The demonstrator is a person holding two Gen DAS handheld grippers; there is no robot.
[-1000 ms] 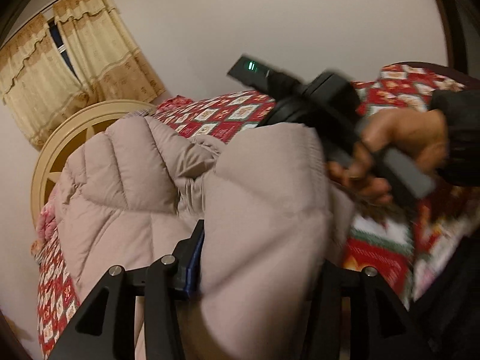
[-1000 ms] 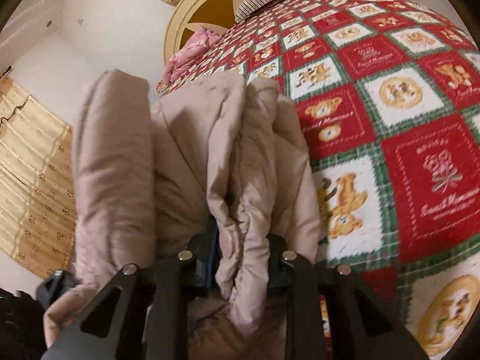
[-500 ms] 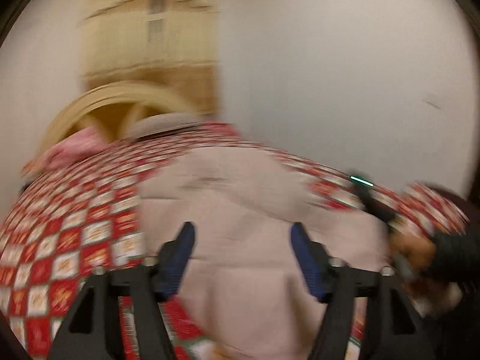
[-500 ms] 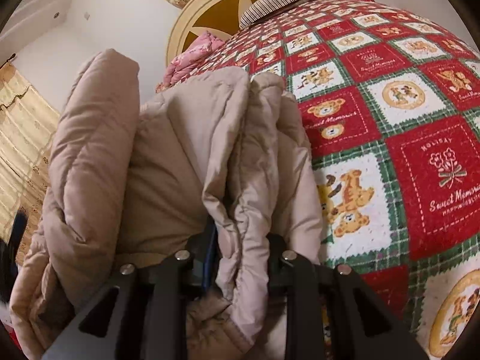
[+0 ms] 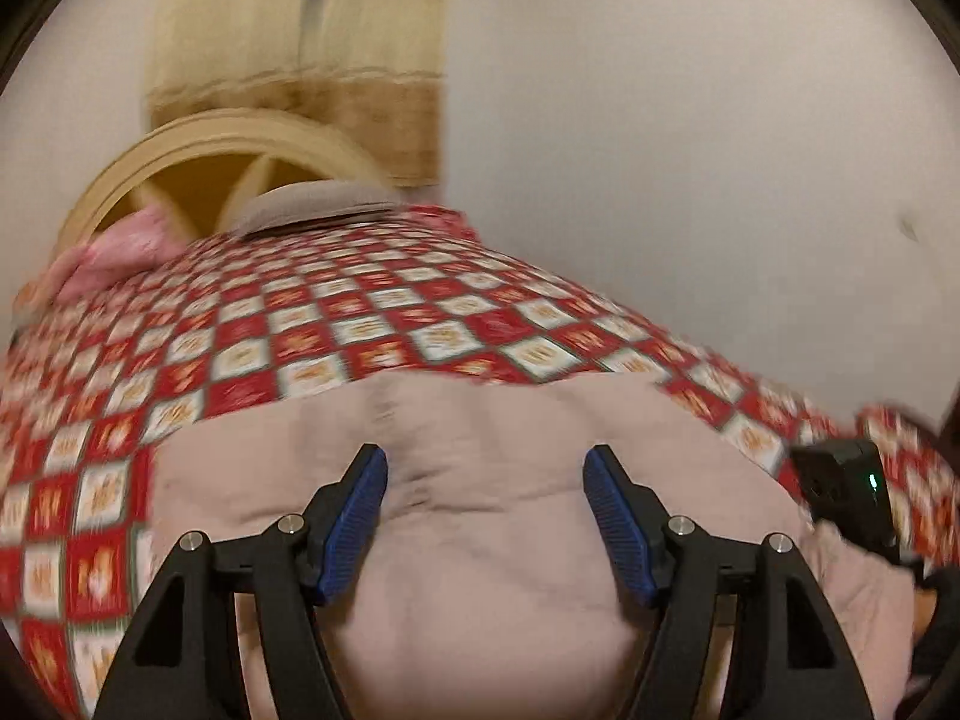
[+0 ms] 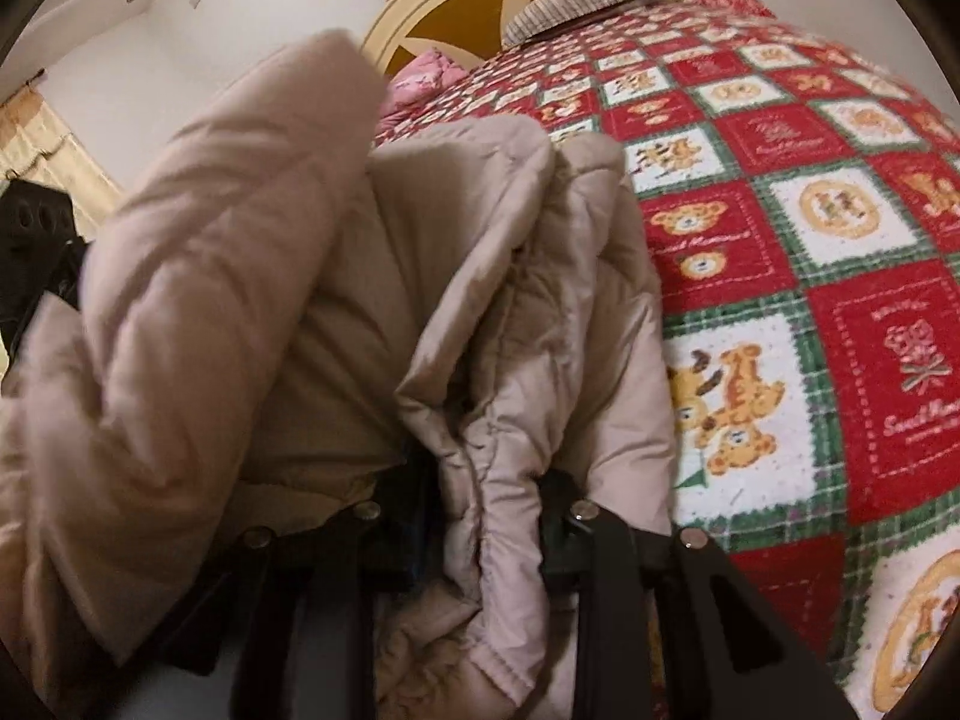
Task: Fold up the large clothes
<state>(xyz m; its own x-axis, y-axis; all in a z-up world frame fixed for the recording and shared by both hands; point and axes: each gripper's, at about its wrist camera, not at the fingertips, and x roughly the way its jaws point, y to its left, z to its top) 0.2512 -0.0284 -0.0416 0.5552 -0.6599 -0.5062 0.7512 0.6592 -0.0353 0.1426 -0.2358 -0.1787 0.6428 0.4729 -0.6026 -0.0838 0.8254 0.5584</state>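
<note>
A beige puffer jacket [image 5: 480, 540] lies folded on the red checked bedspread [image 5: 300, 348]. My left gripper [image 5: 486, 480] is open and empty, its blue pads [image 5: 354, 528] apart just above the jacket. My right gripper [image 6: 486, 480] is shut on a bunched edge of the jacket [image 6: 510, 360], with a puffy fold standing up on the left. The right gripper's body shows at the right edge of the left wrist view [image 5: 846, 486].
A round cream headboard [image 5: 228, 150] stands at the far end of the bed, with a striped pillow [image 5: 312, 210] and a pink cloth [image 5: 114, 252] against it. Beige curtains [image 5: 300, 60] hang behind. The bear-patterned bedspread [image 6: 810, 270] stretches to the right of the jacket.
My left gripper has let go of the jacket, opened, and drawn back above it; the jacket now lies flatter on the bed. My right gripper keeps its hold.
</note>
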